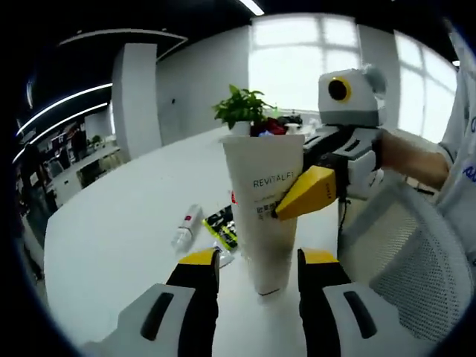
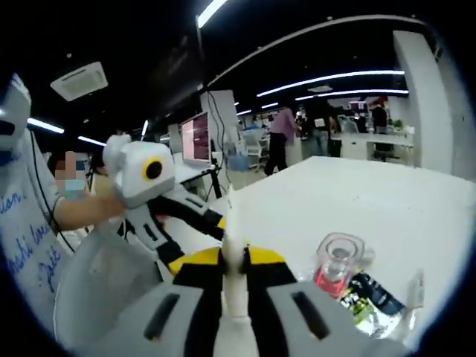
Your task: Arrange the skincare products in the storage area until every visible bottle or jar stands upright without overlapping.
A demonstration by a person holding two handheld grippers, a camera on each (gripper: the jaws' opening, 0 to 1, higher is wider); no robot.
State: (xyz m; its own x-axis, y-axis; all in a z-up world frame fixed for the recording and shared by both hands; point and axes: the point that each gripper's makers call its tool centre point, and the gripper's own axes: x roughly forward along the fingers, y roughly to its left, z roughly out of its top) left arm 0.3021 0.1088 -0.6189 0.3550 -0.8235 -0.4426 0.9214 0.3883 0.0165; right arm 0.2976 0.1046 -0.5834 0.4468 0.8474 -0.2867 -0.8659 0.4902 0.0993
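Office space with bright windows and ceiling light strips surrounds the white surface [image 1: 126,238] we work over. At its near edge a white tube [image 1: 265,216] stands upright on its cap, a green plant [image 1: 240,106] behind its top. We have the right gripper [image 1: 309,192] pinching the tube's upper part; in the right gripper view its jaws are pressed onto the thin flat tube [image 2: 235,286]. Our left gripper [image 1: 258,279] sits low with jaws spread on either side of the tube's base, not touching it. Beside the tube lie a small clear bottle [image 1: 185,227] and a dark packet [image 1: 220,224]; a clear-capped pink bottle [image 2: 338,268] stands near them.
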